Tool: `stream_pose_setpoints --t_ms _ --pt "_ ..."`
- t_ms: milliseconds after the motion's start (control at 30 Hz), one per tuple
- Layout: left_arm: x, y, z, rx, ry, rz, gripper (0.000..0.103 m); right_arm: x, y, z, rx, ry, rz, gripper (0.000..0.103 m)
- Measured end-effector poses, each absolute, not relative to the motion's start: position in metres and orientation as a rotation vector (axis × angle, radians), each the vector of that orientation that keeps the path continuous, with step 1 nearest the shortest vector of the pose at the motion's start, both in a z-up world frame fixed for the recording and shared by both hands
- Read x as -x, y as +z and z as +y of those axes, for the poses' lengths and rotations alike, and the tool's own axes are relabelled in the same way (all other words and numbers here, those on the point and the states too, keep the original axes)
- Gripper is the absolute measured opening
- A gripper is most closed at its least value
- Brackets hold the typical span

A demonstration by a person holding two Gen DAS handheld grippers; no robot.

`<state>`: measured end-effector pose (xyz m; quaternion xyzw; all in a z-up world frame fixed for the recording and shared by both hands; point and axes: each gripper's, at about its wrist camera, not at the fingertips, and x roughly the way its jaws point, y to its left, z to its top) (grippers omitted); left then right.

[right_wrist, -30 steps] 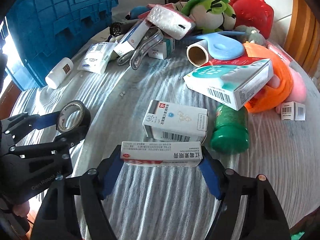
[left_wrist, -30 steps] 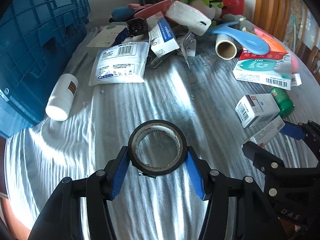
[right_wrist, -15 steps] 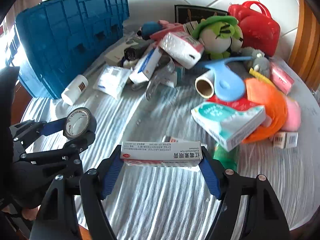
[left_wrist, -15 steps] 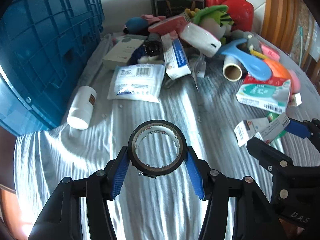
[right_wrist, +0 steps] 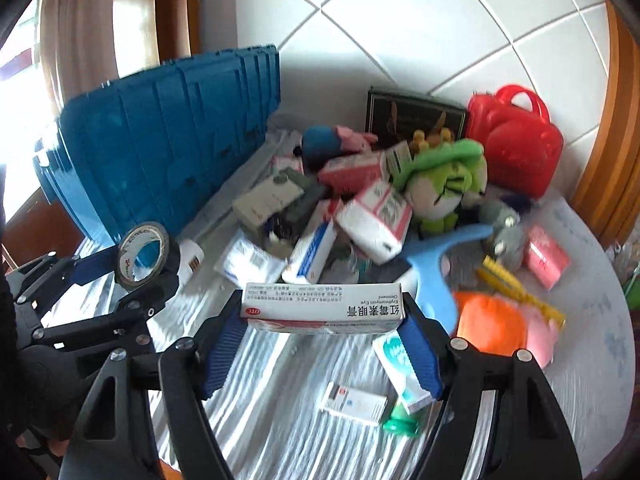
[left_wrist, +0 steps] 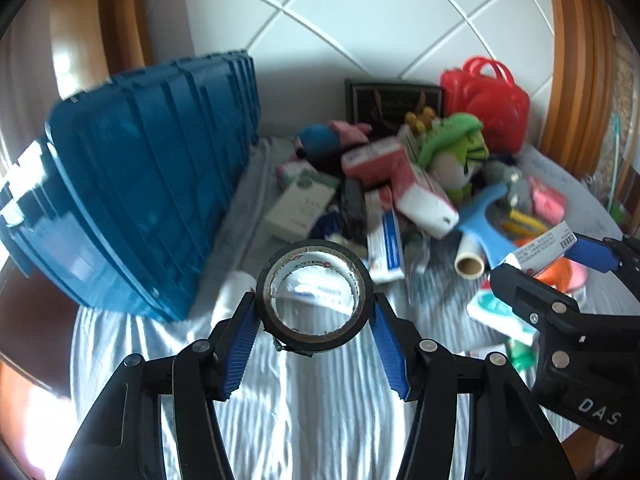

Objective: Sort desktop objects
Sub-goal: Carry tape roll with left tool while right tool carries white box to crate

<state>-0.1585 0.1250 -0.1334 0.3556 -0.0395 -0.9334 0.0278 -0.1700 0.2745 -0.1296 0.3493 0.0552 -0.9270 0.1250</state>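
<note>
- Left wrist view: left claw (left_wrist: 315,312) is clamping a black tape roll (left_wrist: 315,295) btwn its blue pads (left_wrist: 241,351), jaws approx. a roll's width apart; roll is standing on edge, hole facing cam, held up off the striped cloth (left_wrist: 320,408).
- Red print on roll's white inner core is showing, too small to read.
- Blue crate (left_wrist: 132,196) is sitting fwd-left of the left claw; pile of boxes & toys is lying fwd-right.
- Right claw (left_wrist: 541,249) is showing at right edge w/ "DAS" on its body.
- Right wrist view: right claw (right_wrist: 322,320) is gripping a white ointment box (right_wrist: 322,307) by its short ends, jaws wide, box lifted above cloth.
- Box print is reading upside down: "OTC", "Ointment", Chinese chars.
- Green plush (right_wrist: 444,184) & red case (right_wrist: 516,148) are lying fwd-right of right claw.
</note>
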Motion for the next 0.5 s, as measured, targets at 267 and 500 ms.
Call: stream_pose_setpoints --t_ms 267,500 --pt "0.146 -0.054 0.095 -0.825 -2.846 -0.086 0.055 0.173 -0.051 0.245 -0.746 -2.676 0.208 0.073" --pt "0.142 0.005 0.044 -0.581 -2.826 -0.057 0.055 0.174 0.014 0.199 -0.521 -2.665 0.198 0.073"
